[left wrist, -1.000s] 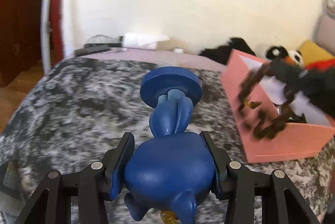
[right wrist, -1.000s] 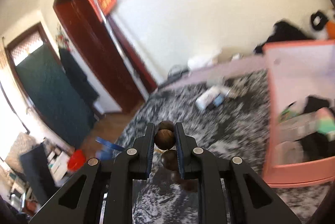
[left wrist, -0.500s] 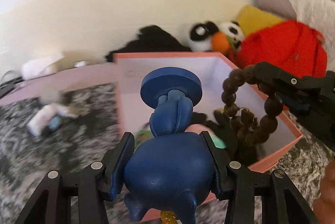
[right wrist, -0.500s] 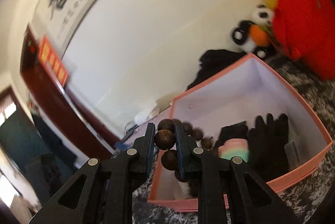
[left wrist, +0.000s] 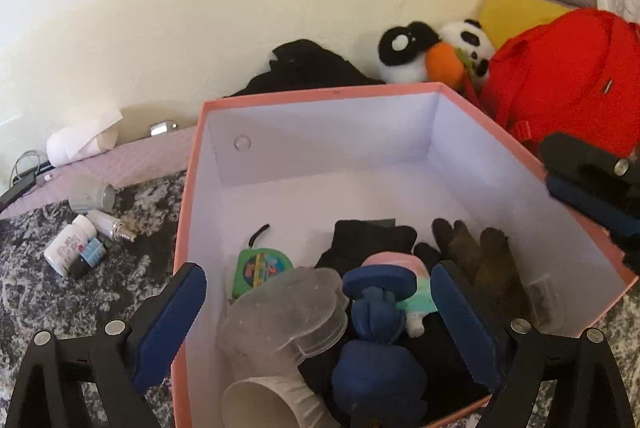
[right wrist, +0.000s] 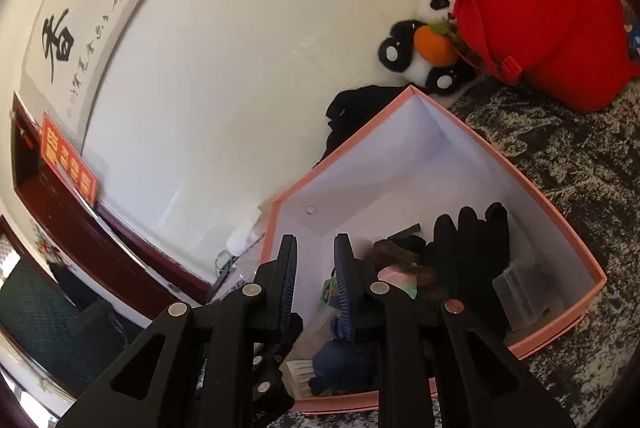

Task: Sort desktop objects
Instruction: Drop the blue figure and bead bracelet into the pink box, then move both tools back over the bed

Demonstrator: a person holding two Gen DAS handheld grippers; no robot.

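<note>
The pink box (left wrist: 188, 212) lies open below both grippers on the mottled bedspread. My left gripper (left wrist: 318, 274) hangs over its near end, jaws opening wide. The blue figurine (left wrist: 376, 360) lies loose in the box between the fingers, and neither pad touches it. My right gripper (right wrist: 316, 240) points into the box, its jaws opening a narrow gap with nothing between them. Below it the brown bead bracelet (right wrist: 400, 260) is a blur over the black gloves (right wrist: 472, 240). The figurine (right wrist: 340, 360) also shows in the right wrist view.
In the box lie a green tape measure (left wrist: 260, 268), a clear plastic piece (left wrist: 288, 308) and a cardboard tube (left wrist: 264, 404). Small bottles (left wrist: 76, 248) sit left of it on the bedspread. A panda toy (left wrist: 432, 56) and a red bag (left wrist: 568, 76) stand behind.
Both grippers swung from the bedspread to over the pink box. The left one opened and let the blue figurine drop in. The right one parted and the bead bracelet left its pads.
</note>
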